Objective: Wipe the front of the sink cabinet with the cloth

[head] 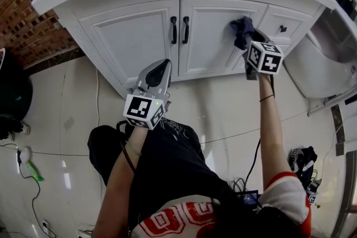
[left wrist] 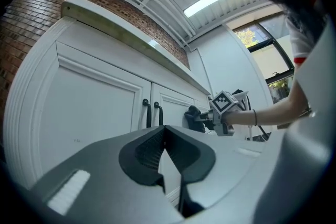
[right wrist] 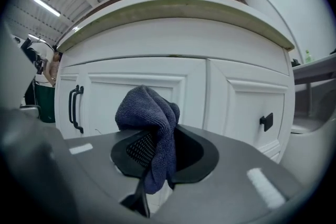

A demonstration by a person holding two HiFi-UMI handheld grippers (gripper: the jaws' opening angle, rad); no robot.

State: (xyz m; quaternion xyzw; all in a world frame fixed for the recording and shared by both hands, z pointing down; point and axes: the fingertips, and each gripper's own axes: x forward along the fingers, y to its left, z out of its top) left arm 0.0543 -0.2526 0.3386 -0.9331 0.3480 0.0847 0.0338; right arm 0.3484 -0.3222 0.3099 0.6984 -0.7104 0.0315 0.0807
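While the right gripper point(head: 245, 36) is raised to the white panelled sink cabinet point(head: 134, 36), its jaws pinch a dark blue microfibre cloth point(head: 241, 28). The cloth is bunched above the jaw tips, with one end hanging down between them. It lies against the upper right corner of the cabinet's right-hand door, and appears to touch the door face. It sits well to the right of the pair of black bar handles point(head: 179, 29) at the door meeting edge. It sits left of the small black knob point(head: 283, 29) on the narrow end panel. The left gripper point(head: 160, 68) is held low before the bottom edge of the left-hand door, apart from it. Its jaws are pressed together with nothing between them.
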